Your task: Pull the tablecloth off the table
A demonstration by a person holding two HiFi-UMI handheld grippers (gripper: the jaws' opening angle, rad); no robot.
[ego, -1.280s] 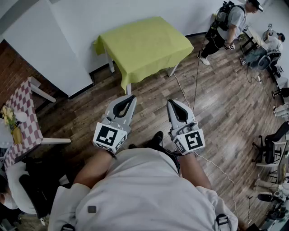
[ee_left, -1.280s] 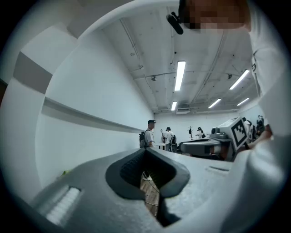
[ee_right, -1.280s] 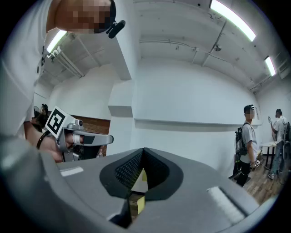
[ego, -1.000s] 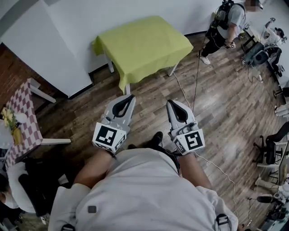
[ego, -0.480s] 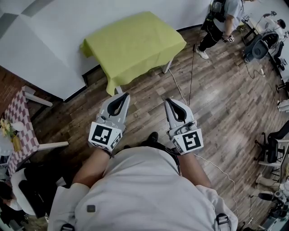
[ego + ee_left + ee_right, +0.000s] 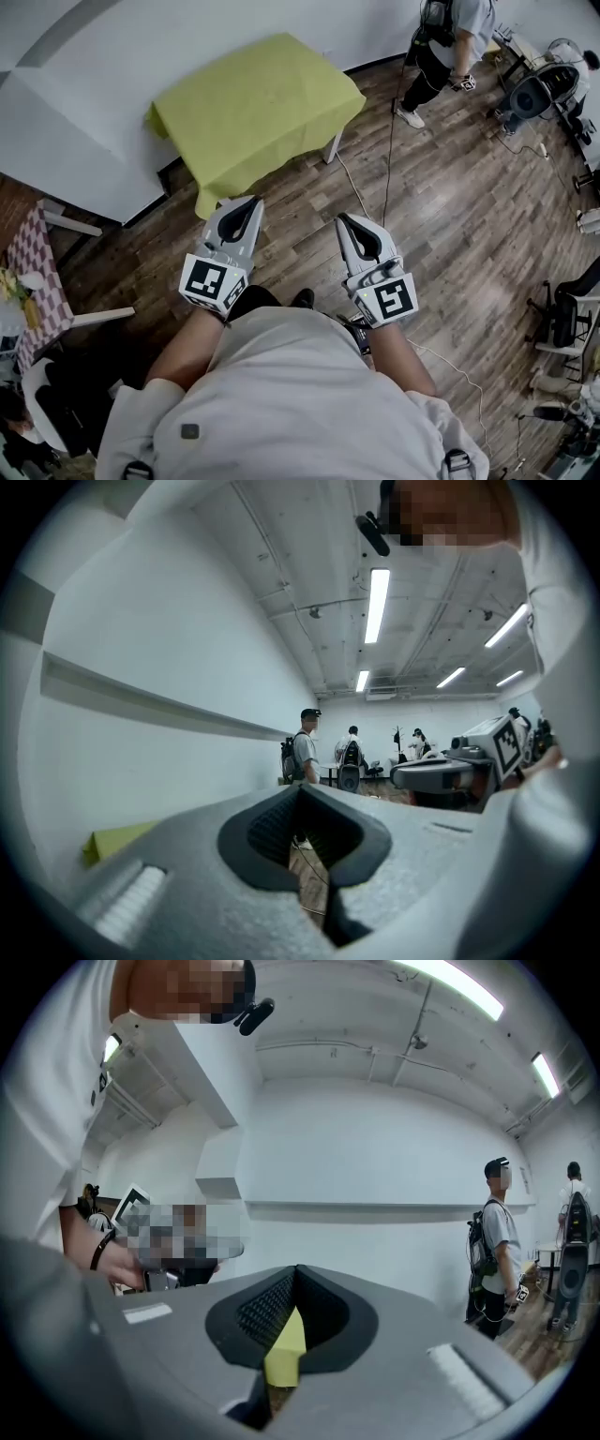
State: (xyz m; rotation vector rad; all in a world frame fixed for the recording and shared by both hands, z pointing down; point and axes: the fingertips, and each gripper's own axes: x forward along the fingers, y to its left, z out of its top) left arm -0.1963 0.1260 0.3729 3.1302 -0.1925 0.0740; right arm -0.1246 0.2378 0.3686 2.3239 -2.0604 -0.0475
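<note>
left gripper: fingers together, level | right gripper: fingers together, level

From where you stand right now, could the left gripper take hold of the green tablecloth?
Probably not yet: the left gripper is shut and looks short of the tablecloth, with wooden floor between. Nothing seems to block the way, so stepping closer should do.

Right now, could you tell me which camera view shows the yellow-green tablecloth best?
The head view: the whole tablecloth shows from above, top and hanging edges. The left gripper view catches only a sliver at its lower left; the right gripper view, a patch through the jaw opening.
</note>
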